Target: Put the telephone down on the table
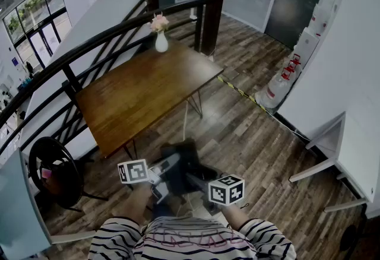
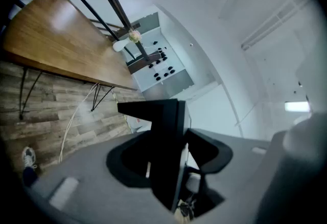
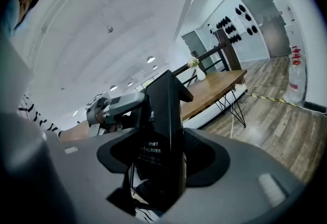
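The black telephone hangs in the air above the wooden floor, close to my body and just short of the near edge of the brown wooden table. My left gripper holds it from the left and my right gripper from the right. In the left gripper view the telephone stands as a dark slab between the jaws of the left gripper. In the right gripper view the telephone fills the gap of the right gripper, with the left gripper behind it.
A white vase with pink flowers stands at the table's far end. A dark railing runs along the table's left side. A black round object sits at the left, and white containers stand by the right wall.
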A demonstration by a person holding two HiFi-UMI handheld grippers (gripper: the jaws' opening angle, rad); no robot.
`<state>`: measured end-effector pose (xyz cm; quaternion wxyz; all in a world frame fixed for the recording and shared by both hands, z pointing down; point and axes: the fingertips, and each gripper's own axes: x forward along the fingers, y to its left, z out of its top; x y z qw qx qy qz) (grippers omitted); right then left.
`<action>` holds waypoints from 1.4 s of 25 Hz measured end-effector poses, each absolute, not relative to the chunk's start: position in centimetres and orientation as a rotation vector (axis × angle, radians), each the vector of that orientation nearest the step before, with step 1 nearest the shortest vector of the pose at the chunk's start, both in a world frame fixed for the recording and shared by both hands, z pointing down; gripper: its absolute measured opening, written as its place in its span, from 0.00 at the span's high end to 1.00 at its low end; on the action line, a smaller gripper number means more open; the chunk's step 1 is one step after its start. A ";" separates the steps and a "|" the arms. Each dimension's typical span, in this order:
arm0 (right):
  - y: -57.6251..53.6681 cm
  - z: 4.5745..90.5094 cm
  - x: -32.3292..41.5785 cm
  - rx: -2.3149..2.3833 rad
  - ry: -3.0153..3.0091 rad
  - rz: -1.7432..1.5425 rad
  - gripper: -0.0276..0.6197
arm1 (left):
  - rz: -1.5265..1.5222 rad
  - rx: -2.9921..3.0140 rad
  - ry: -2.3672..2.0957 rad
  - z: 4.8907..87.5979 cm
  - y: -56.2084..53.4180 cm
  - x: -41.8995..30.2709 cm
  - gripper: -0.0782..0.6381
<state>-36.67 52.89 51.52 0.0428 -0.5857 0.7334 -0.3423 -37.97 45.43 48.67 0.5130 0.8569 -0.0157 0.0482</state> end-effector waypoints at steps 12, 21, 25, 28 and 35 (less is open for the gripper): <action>53.1 52.0 -34.7 -1.774 2.187 -1.093 0.55 | 0.121 2.063 -0.017 48.9 46.0 -36.2 0.59; 44.7 52.4 -31.0 -1.829 2.129 -1.099 0.54 | 0.124 2.044 0.046 49.5 37.5 -32.3 0.59; 39.7 52.2 -29.0 -1.860 2.086 -1.100 0.54 | 0.140 2.031 0.086 49.3 32.6 -30.1 0.59; 36.0 51.6 -27.8 -1.886 2.056 -1.098 0.54 | 0.151 2.024 0.112 48.7 28.8 -28.8 0.59; 27.9 50.5 -26.3 -1.939 1.978 -1.069 0.54 | 0.181 2.022 0.182 47.6 20.7 -26.9 0.59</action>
